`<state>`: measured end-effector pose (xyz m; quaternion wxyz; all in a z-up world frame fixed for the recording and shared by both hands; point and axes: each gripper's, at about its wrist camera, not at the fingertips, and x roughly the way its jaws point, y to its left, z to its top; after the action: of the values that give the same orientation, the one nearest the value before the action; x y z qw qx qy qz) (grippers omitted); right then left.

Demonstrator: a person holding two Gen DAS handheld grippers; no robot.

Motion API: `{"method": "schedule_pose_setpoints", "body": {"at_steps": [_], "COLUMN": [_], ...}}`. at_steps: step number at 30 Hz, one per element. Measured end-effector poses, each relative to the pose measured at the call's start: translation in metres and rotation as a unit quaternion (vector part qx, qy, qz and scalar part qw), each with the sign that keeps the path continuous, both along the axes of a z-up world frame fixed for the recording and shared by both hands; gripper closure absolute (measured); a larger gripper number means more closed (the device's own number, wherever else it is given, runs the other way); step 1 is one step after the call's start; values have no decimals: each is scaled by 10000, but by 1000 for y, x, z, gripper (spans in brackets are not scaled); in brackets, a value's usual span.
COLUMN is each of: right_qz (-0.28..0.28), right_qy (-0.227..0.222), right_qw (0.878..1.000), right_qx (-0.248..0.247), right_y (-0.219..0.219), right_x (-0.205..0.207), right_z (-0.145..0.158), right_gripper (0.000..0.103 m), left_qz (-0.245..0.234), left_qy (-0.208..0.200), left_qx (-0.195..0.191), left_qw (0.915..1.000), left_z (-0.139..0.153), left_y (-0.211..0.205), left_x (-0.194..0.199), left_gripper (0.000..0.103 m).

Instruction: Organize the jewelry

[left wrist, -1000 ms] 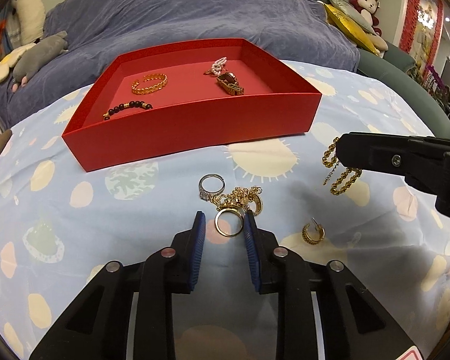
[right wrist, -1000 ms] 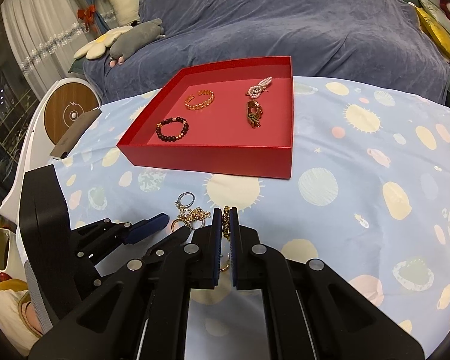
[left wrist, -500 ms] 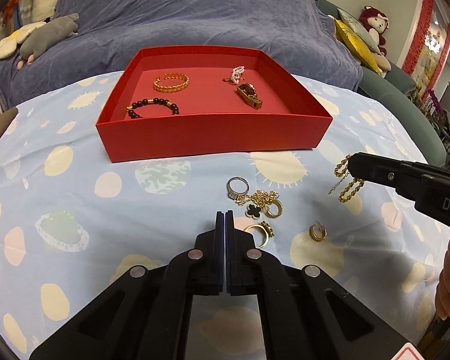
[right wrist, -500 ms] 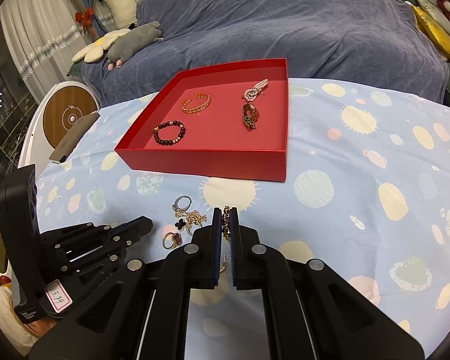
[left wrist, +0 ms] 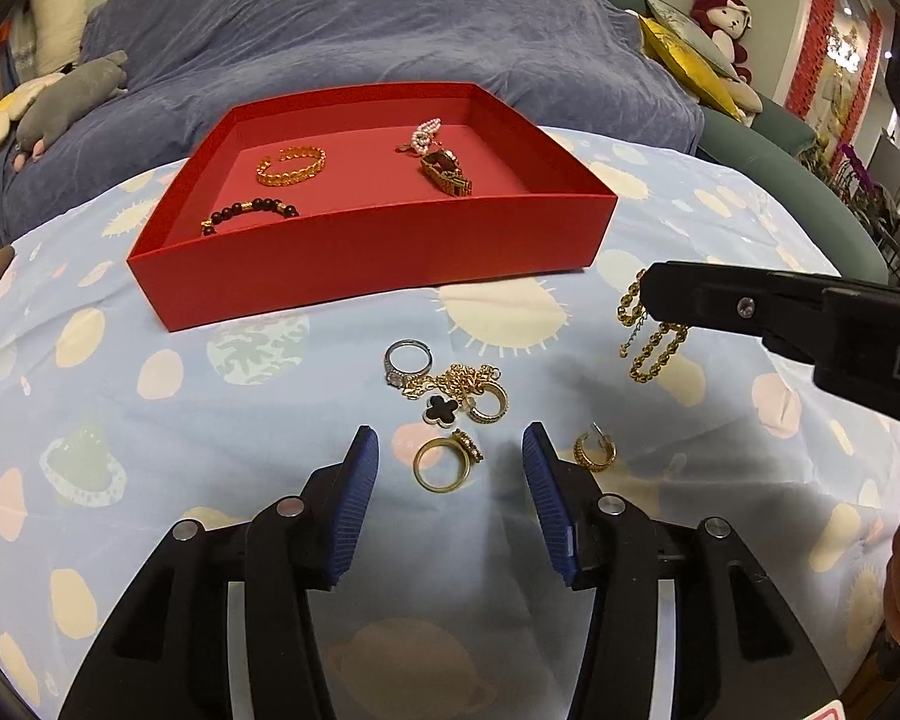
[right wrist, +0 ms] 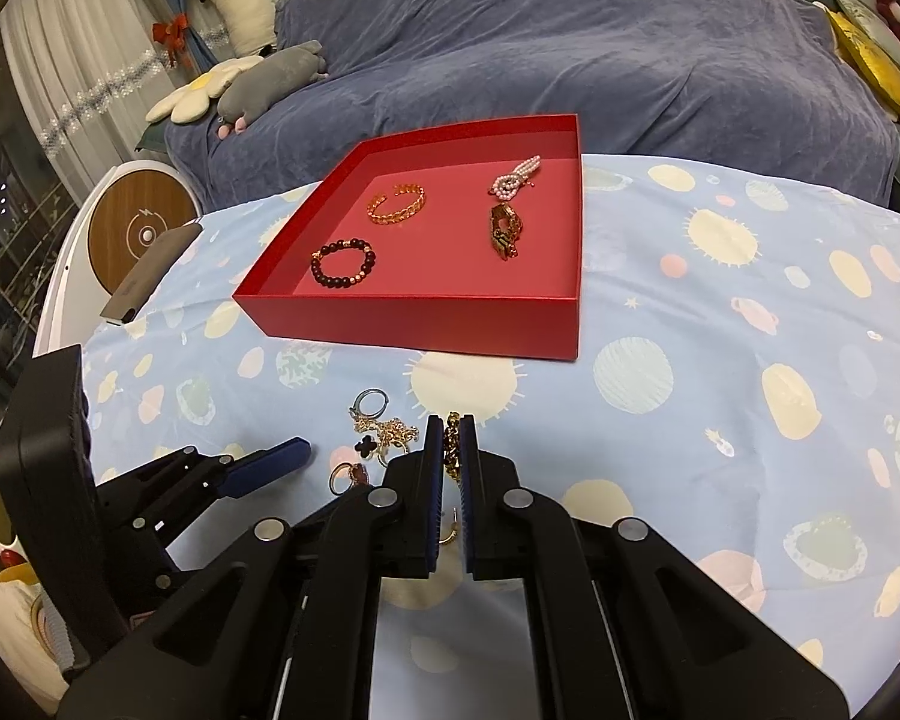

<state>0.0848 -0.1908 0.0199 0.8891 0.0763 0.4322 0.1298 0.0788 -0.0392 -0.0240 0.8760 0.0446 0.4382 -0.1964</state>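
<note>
A red tray holds a gold bangle, a dark bead bracelet, a pearl piece and a brown-gold piece. My left gripper is open, its pads either side of a gold ring on the cloth. A silver ring, a gold chain with a black clover and a gold hoop earring lie close by. My right gripper is shut on a gold chain bracelet, held above the cloth.
The table has a light blue patterned cloth. A sofa under a blue-grey cover with plush toys stands behind it. A grey flat device lies at the table's left edge, beside a round wooden disc.
My left gripper was part open, shut half a second ago, and now stands wide open around the gold ring. My right gripper keeps holding the gold chain bracelet.
</note>
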Motion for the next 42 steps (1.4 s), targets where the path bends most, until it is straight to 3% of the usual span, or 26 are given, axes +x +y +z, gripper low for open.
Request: {"method": "schedule_pose_setpoints", "body": {"at_steps": [4,13,25,34,42], "right_qz": [42,-9,-39,-3,79], "right_qy": [7,-23,-327,-673,-425], "right_qw": [10000,10000,9991,9972,9987], "right_qx": [-17,9,271,324,272], "right_y": [1,1,-5,2,16], "right_x": [0,0,10,53,94], "right_z": [0,2,31,65,42], "right_gripper": [99,99,99,99,99], "left_qz": [11,56,643,883,894], "left_qy": [-113,-97,-348,-752,-709], "left_qx": [123,-19,-564,-555,-509], "left_qw": [9999,9999,9957,9917,9922], "left_z": [-4,5,60,106,101], "left_y": [-2,9,58,72,51], "left_x": [2,2,15,62,118], "left_gripper": [82,82,82,82,82]}}
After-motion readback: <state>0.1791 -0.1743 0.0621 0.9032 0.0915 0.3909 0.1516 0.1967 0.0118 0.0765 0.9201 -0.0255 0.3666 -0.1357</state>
